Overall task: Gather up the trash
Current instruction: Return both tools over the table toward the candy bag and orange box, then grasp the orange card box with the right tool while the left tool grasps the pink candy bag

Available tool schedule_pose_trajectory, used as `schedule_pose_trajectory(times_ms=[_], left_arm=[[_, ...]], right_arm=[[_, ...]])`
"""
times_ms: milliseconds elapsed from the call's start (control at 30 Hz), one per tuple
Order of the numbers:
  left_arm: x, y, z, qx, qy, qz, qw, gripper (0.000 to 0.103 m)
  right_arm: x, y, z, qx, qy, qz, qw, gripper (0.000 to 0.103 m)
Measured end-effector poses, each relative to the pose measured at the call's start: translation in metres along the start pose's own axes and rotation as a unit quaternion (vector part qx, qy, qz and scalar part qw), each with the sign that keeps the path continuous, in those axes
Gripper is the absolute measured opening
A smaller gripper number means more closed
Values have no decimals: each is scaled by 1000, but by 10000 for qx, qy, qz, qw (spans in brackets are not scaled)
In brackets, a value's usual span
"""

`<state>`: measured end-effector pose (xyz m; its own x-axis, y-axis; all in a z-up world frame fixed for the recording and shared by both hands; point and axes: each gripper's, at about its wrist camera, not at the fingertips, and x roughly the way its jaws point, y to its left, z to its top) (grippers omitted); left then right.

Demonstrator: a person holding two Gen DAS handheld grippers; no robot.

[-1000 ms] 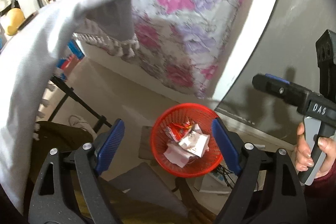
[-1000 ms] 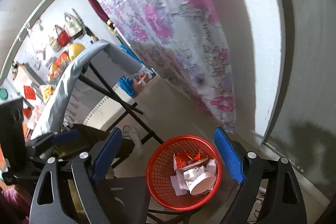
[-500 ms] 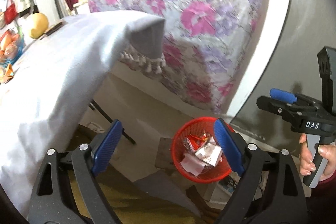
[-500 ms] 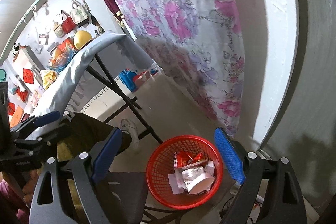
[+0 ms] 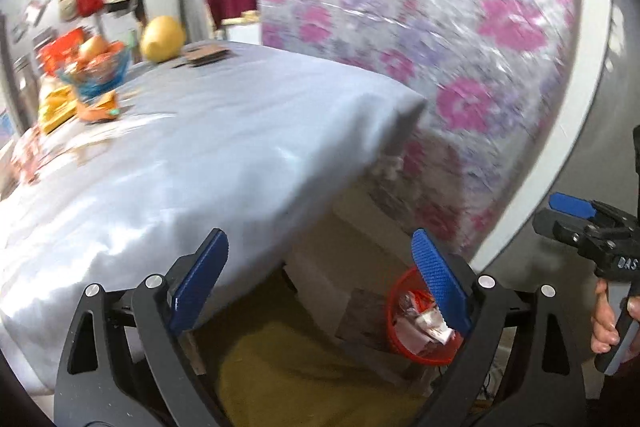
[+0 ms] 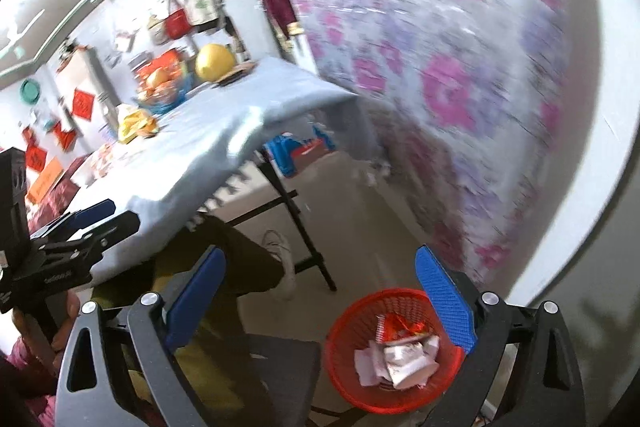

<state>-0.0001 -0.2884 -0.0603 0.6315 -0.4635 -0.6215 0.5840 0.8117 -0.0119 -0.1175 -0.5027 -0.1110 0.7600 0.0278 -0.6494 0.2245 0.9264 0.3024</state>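
Grippers lifted away from the bin [image 6: 394, 351]

Both jaws have just been spreading, nothing between them; the surface [image 5: 192, 163] has come into view.

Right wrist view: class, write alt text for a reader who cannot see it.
An open, empty hand-held gripper points down at a red basket of crumpled wrappers on the floor. Behind stands a table under a pale cloth, beside a floral curtain.

red mesh basket [image 6: 352, 343] | upright on floor | holds crumpled white papers [image 6: 404, 361], red wrapper [image 6: 400, 327]
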Motion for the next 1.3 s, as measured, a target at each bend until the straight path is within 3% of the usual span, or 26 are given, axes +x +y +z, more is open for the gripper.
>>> schedule_pose_trajectory(times_ms=[333,533,800,1167,1300], left_arm=[[-42,77,0,-605,-574,506,9952,93],[-58,125,-2,-905,-728,756,9904,93],[-61,199,-4,-1353,-581,1082,9832,94],[-48,316,-14,-2163,-117,1761,9602,94],[-42,345,-6,-2234,40,1814,9577,94]], right_arm=[[1,97,24,-903,-9,220,9957,97],[14,144,36,-1222,75,409,9916,97],[63,206,60,-1599,303,743,9839,97],[143,280,97,-1992,630,1118,9715,97],[162,296,105,-1998,665,1209,9701,97]])
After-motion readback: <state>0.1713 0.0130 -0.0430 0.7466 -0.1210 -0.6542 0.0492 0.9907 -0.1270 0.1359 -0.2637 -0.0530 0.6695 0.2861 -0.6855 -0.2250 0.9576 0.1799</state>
